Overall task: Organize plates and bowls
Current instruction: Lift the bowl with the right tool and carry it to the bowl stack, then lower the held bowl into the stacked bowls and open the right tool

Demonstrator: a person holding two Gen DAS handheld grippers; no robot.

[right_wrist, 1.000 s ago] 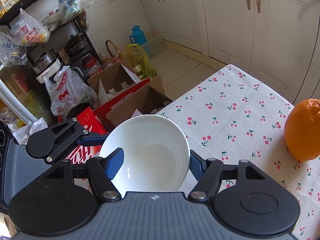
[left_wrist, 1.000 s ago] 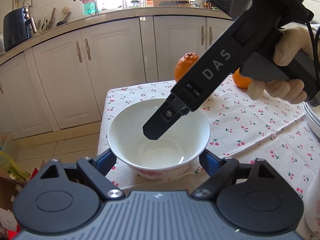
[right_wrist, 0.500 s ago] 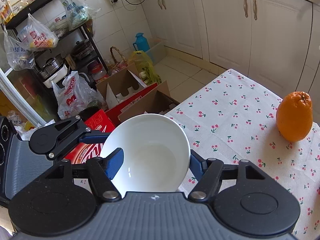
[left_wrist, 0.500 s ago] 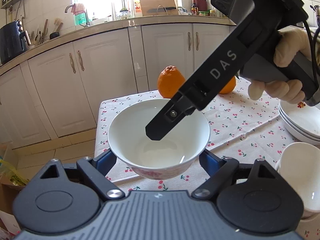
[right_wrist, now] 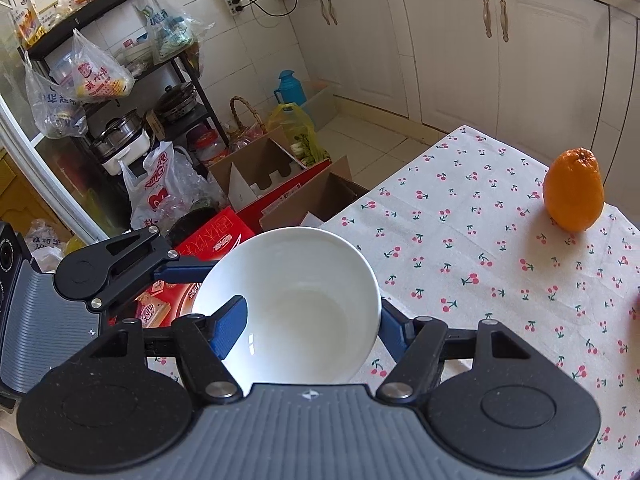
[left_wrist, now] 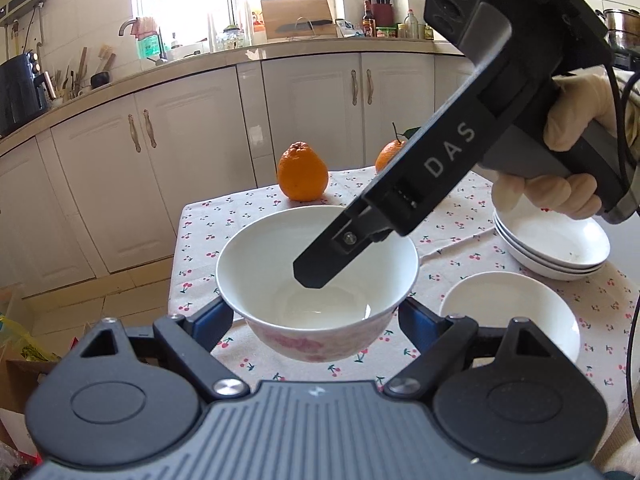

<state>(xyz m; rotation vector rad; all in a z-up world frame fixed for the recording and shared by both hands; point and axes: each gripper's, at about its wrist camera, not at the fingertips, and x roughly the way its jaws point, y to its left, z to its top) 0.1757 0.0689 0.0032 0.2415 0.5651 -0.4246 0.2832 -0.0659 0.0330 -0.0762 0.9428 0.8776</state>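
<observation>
A white bowl with a pink pattern (left_wrist: 280, 280) is held above the cherry-print table by both grippers. My left gripper (left_wrist: 316, 316) is shut on its outer walls from the near side. My right gripper (right_wrist: 308, 320) is shut on its rim, one blue finger (right_wrist: 230, 326) inside the bowl, the other outside. In the left wrist view the right gripper's finger (left_wrist: 320, 264) reaches into the bowl. The bowl also shows in the right wrist view (right_wrist: 296, 280). A second white bowl (left_wrist: 512, 312) and a stack of white plates (left_wrist: 556, 244) sit at the right.
Two oranges (left_wrist: 302, 172) (left_wrist: 390, 156) stand at the table's far side. The table's left edge (left_wrist: 176, 264) drops to the tiled floor. Cardboard boxes (right_wrist: 280, 184), bags and a loaded rack (right_wrist: 120, 80) stand on the floor beside the table. White cabinets (left_wrist: 200, 140) stand behind.
Both grippers have lifted the bowl and carried it toward the table's right side. The second bowl and the plate stack have come into the left wrist view.
</observation>
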